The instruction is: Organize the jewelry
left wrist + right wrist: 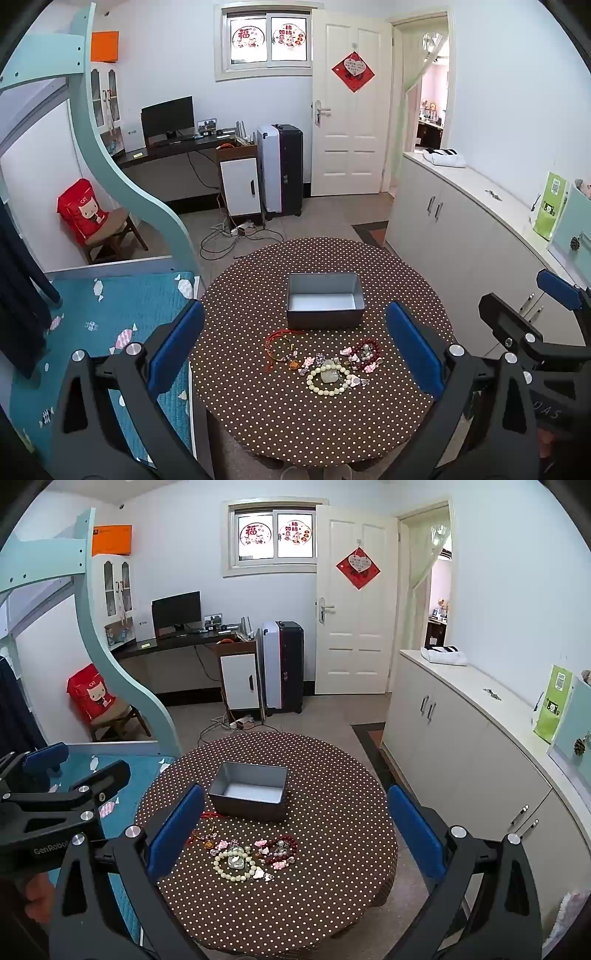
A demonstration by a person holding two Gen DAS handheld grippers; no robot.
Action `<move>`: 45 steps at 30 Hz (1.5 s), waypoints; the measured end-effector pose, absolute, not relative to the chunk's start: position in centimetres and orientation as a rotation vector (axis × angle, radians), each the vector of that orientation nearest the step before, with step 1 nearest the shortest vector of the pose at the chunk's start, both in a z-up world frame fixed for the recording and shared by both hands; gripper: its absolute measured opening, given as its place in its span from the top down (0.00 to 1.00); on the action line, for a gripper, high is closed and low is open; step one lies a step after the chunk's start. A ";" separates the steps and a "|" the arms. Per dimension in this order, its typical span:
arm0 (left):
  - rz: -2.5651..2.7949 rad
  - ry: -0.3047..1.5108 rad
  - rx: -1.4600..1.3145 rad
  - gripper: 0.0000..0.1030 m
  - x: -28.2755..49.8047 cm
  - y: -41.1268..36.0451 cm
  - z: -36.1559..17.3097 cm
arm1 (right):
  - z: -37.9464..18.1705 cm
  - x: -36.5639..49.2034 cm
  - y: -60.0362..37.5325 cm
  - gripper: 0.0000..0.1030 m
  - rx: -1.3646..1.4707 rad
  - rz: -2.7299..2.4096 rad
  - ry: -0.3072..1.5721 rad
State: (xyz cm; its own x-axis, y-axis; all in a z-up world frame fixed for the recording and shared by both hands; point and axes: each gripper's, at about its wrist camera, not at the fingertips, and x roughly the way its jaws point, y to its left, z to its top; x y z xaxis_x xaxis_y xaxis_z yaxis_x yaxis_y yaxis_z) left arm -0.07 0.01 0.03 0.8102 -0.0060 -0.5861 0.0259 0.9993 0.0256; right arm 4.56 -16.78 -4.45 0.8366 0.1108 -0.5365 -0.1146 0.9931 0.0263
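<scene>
A grey metal box [324, 305] stands open and empty on the round polka-dot table [258, 417]; it also shows in the right wrist view [249, 790]. In front of it lies a cluster of jewelry: a red cord bracelet [279, 345], a pale bead bracelet [328, 378], a dark red bead bracelet [365, 350] and small pink charms. The same pale bracelet [234, 864] and dark red beads [282, 847] show in the right wrist view. My left gripper [295, 354] is open above the table, holding nothing. My right gripper [295, 834] is open and empty, to the right of the left one.
A bed with a teal quilt [110, 332] lies left of the table. White cabinets [461, 236] run along the right wall. Beyond the table are floor cables [229, 236], a suitcase [280, 170], a desk and a chair with a red bag [81, 210].
</scene>
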 end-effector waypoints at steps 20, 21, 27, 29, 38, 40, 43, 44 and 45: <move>-0.024 0.643 0.027 0.05 0.5 -0.3 0.2 | -4.7 4.9 -17.0 0.07 0.005 0.128 0.573; -0.023 0.642 0.028 0.05 0.4 -0.3 0.2 | -4.7 4.9 -17.0 0.07 0.005 0.127 0.574; -0.026 0.651 0.022 0.05 0.7 -0.1 0.1 | -5.0 5.2 -16.9 0.07 0.003 0.129 0.579; -0.027 0.653 0.021 0.05 0.9 0.1 0.1 | -5.1 5.2 -16.8 0.07 0.003 0.128 0.580; -0.028 0.658 0.022 0.05 1.3 0.5 0.1 | -5.3 5.5 -16.3 0.07 0.001 0.127 0.586; -0.027 0.657 0.023 0.05 1.3 0.5 0.0 | -5.3 5.5 -16.3 0.07 0.001 0.127 0.586; -0.026 0.659 0.023 0.05 1.4 0.7 0.0 | -5.3 5.5 -16.3 0.07 -0.003 0.126 0.586; -0.026 0.659 0.024 0.05 1.4 0.7 -0.1 | -5.4 5.7 -16.1 0.07 -0.004 0.125 0.587; -0.026 0.659 0.023 0.05 1.4 0.7 -0.1 | -5.5 5.7 -16.0 0.07 -0.005 0.124 0.586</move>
State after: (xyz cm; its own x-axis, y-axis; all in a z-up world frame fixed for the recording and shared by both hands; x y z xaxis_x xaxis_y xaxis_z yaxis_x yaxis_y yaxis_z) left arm 1.40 0.74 -0.14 0.7900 -0.0171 -0.6129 0.0317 0.9994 0.0130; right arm 5.70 -16.00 -5.48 0.8257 0.1154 -0.5522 -0.1181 0.9925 0.0308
